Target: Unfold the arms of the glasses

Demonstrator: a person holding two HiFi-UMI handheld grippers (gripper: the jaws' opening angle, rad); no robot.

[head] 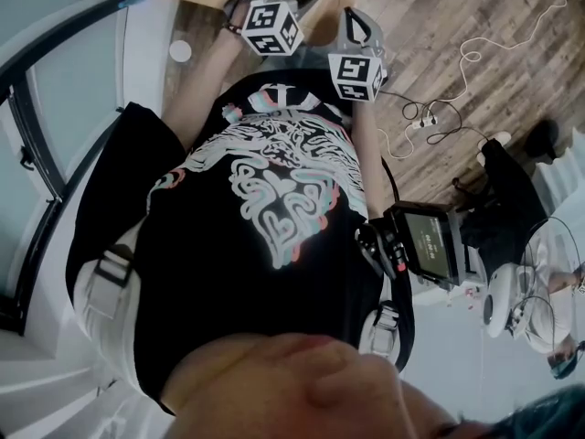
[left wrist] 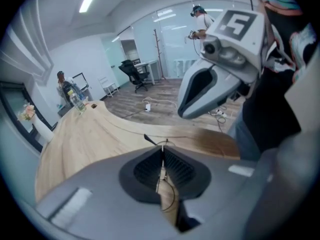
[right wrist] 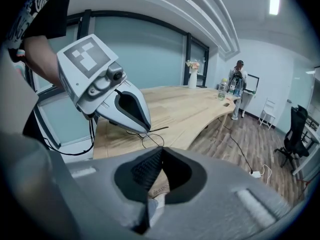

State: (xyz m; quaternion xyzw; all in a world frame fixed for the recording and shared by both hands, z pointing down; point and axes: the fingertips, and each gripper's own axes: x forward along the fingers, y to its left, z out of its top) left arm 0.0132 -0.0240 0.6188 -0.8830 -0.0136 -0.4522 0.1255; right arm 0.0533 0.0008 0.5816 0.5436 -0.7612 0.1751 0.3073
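Clamped down hard at the left gripper [left wrist: 162, 148]: both pads pressed together on the thin wire of the glasses [right wrist: 152, 140]. One fine loop of the frame hanging in the gap behind the pads, a dark arm tip poking out just past them.

Much the same at the right gripper [right wrist: 160, 152]: jaws closed to a seam at the tip, a hairline of wire running from the round lens rim and apparently straight into that seam.

So: glasses strung between the two tools, tips close together, held off the wood over the rounded near end of the tabletop [right wrist: 190, 109], just inside its curved edge. One slim arm sticking out sideways from the frame, toward the long run of the tabletop. How far unfolded? Too fine to judge.

From the head view, both tools up beside the table's end, above a black printed T-shirt [head: 274, 273]. Glasses too thin to pick out there.

Far down the tabletop: a white vase of flowers [right wrist: 192, 76] at the window-side edge, a couple of bottles [right wrist: 222, 90] near the far end, a person [right wrist: 238, 81] standing just beyond. Cables [head: 428, 122] trailing over the wooden floor [head: 439, 26].
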